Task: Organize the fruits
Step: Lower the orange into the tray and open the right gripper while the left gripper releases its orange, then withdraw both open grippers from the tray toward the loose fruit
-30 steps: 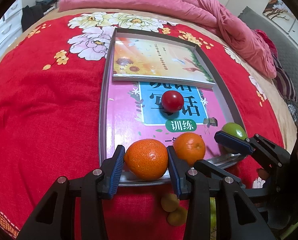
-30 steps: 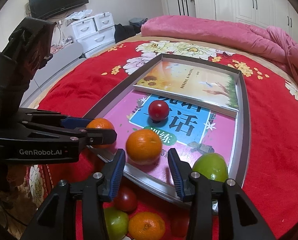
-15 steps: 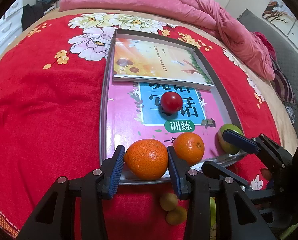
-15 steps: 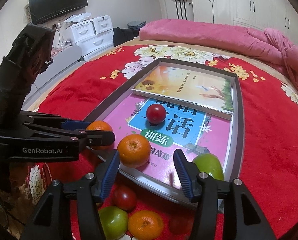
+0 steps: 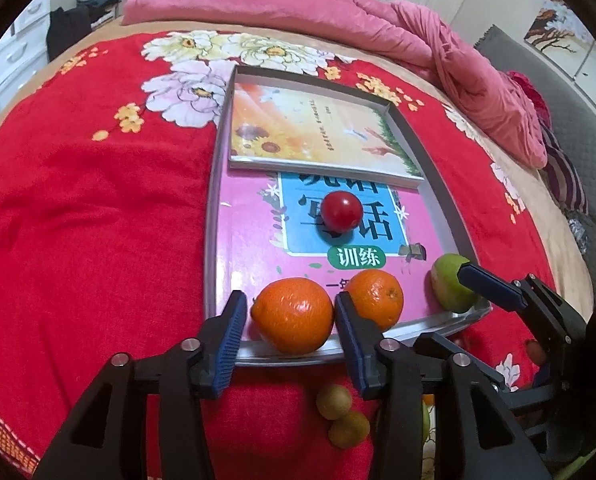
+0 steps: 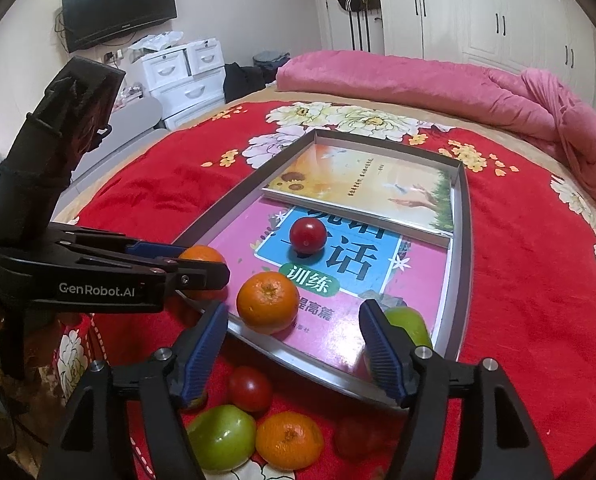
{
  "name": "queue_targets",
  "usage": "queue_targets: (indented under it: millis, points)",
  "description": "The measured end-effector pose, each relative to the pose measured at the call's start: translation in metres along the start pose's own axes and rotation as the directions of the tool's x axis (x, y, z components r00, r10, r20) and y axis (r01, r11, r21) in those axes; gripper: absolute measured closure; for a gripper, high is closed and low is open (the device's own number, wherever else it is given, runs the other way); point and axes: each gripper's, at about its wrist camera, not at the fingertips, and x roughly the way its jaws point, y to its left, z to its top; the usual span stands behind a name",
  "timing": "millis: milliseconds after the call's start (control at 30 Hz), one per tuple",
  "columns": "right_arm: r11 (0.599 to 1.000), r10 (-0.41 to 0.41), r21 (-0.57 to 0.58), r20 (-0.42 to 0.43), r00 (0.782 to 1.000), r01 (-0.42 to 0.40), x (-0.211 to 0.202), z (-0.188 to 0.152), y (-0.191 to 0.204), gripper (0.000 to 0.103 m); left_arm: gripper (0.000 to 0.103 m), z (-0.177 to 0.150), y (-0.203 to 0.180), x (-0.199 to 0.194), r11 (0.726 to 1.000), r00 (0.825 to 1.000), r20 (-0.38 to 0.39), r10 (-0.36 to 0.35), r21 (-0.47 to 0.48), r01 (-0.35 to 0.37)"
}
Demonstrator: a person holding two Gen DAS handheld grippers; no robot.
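Fruit sits in two groups in front of you: some in the metal tray (image 5: 213,216) on the red bedspread (image 5: 89,208), some loose on the bedspread at the tray's near edge.

Your left gripper (image 5: 285,328) has just been opening. The near orange (image 5: 293,314) lies between its blue pads at the tray's near rim; the left pad stands clear of it, the right pad is at its skin or just off it, so it is no longer clamped.

Your right gripper (image 6: 293,344) has also just been opening and its jaws stand wide. The second orange (image 6: 267,302) rests on the pink book (image 6: 330,304) between and ahead of the fingers, touched by neither. The green apple (image 6: 408,326) sits in the tray's near right corner, partly behind your right finger.

A red tomato (image 6: 307,235) sits on the pink book's blue panel, well apart from both grippers. A second book with sunflowers (image 5: 310,132) overlaps the pink one at the tray's far end.

Outside the tray, below your right gripper, lie another tomato (image 6: 249,388), a green apple (image 6: 221,436) and an orange (image 6: 289,440). The left wrist view shows two small brownish-yellow fruits (image 5: 342,416) touching each other on the bedspread.
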Motion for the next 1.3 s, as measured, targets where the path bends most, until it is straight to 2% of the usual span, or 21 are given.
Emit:
queue_targets:
  millis: [200, 767, 900, 1100, 1300]
  points:
    - [1.0, -0.006, 0.008, 0.009, 1.0, 0.005, -0.003, 0.001, -0.001, 0.031, 0.049, 0.002, 0.007, -0.008, 1.0, 1.0, 0.008, -0.01, -0.025, 0.01]
    - [0.999, -0.026, 0.041, 0.049, 0.998, 0.024, -0.017, 0.004, -0.011, 0.024, 0.043, 0.004, 0.002, -0.029, 1.0, 0.999, 0.045, -0.026, -0.013, 0.027]
    - [0.999, -0.028, 0.045, 0.055, 0.998, 0.025, -0.019, 0.005, -0.012, 0.023, 0.034, 0.005, 0.002, -0.035, 0.999, 0.998, 0.056, -0.03, -0.012, 0.031]
    - [0.998, -0.025, 0.054, 0.074, 0.997, 0.021, -0.026, 0.006, -0.012, 0.022, 0.032, 0.008, 0.0, -0.046, 0.999, 0.996, 0.086, -0.038, -0.013, 0.039]
    - [0.997, -0.03, 0.076, 0.112, 0.993, 0.021, -0.038, 0.01, -0.017, 0.016, 0.03, 0.011, -0.005, -0.059, 0.999, 0.992, 0.115, -0.049, -0.009, 0.051]
